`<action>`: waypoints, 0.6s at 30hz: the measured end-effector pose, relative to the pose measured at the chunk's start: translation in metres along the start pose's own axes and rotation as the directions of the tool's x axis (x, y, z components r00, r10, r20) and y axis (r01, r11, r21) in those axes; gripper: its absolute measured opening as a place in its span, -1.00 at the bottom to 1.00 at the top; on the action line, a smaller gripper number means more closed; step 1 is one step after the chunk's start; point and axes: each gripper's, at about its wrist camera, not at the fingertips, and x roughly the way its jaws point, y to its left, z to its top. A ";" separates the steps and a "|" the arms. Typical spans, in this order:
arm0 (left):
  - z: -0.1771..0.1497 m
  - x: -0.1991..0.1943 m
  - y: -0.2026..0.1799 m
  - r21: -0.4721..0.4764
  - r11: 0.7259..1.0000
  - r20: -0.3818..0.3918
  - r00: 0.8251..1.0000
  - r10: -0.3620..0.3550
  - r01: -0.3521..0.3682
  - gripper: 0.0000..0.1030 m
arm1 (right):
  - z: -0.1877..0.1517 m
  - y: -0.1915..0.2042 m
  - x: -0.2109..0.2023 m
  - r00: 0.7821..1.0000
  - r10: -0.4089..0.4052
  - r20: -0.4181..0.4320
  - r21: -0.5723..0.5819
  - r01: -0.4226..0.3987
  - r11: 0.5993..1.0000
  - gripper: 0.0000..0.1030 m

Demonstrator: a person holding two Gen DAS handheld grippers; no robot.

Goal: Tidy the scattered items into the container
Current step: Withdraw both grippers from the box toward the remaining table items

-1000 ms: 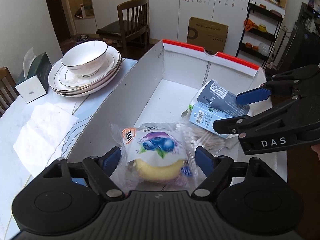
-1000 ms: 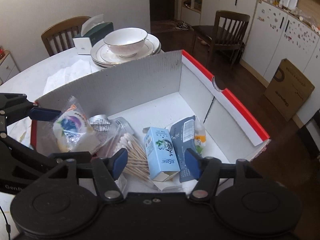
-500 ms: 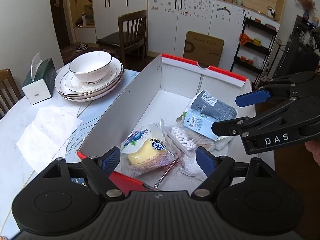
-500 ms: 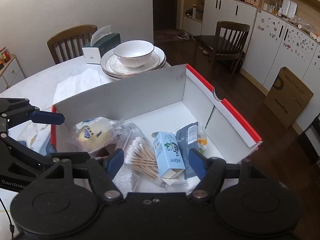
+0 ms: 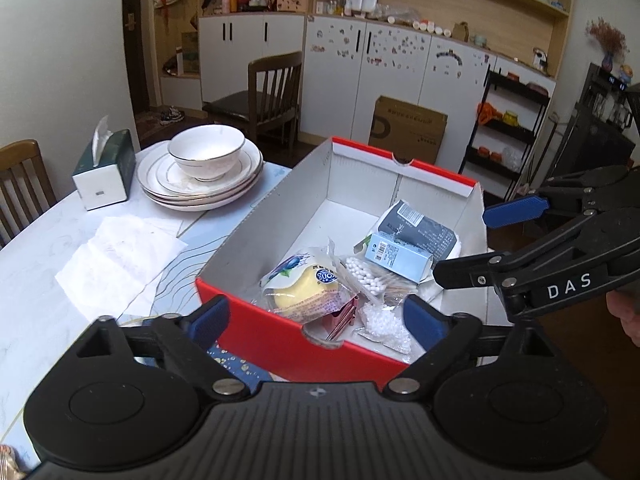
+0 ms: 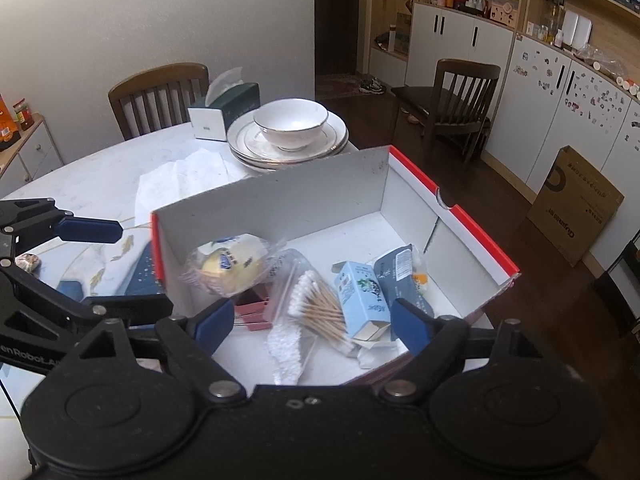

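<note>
A red and white cardboard box (image 5: 280, 334) (image 6: 476, 220) sits on the table. Inside lie a wrapped yellow bun (image 5: 308, 290) (image 6: 230, 264), a bag of cotton swabs (image 5: 374, 280) (image 6: 320, 306), a light blue carton (image 5: 398, 256) (image 6: 360, 300), a dark blue packet (image 5: 420, 228) (image 6: 404, 274) and a pink clip (image 5: 344, 318) (image 6: 254, 306). My left gripper (image 5: 316, 320) is open and empty, above the box's near red wall. My right gripper (image 6: 306, 322) is open and empty over the box's near edge; it also shows in the left wrist view (image 5: 500, 240).
A stack of plates with a bowl (image 5: 204, 164) (image 6: 290, 128), a tissue box (image 5: 104, 176) (image 6: 224, 112) and a flat paper napkin (image 5: 120, 256) (image 6: 180, 176) lie on the white table. Chairs (image 6: 160, 100) stand around it. A dark blue item (image 6: 140, 272) lies left of the box.
My left gripper let go of the wrapped bun, which now lies in the box, and drew back and up. My right gripper also rose and pulled back a little.
</note>
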 end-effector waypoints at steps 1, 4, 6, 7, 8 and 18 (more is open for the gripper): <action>-0.002 -0.004 0.002 -0.005 1.000 0.007 1.000 -0.003 0.003 0.96 | -0.001 0.003 -0.003 1.000 0.004 0.005 0.000 -0.004 1.000 0.69; -0.010 -0.017 0.007 -0.017 1.000 0.025 1.000 0.000 0.001 0.97 | -0.003 0.012 -0.012 1.000 0.017 0.024 0.000 -0.017 1.000 0.77; -0.016 -0.026 0.011 -0.025 1.000 0.039 0.999 0.004 -0.003 0.99 | -0.003 0.019 -0.018 0.998 0.035 0.043 0.000 -0.035 0.999 0.83; -0.020 -0.031 0.013 -0.026 1.000 0.046 0.999 0.007 -0.005 0.99 | -0.004 0.023 -0.020 0.998 0.043 0.051 0.001 -0.043 0.999 0.86; -0.024 -0.036 0.016 -0.025 1.000 0.051 0.999 0.011 -0.010 0.99 | -0.004 0.027 -0.023 0.997 0.050 0.059 0.000 -0.050 0.999 0.87; -0.061 -0.085 0.051 -0.078 0.994 0.074 0.994 0.080 -0.075 0.99 | -0.006 0.088 -0.030 0.989 0.121 0.082 -0.033 -0.119 0.992 0.94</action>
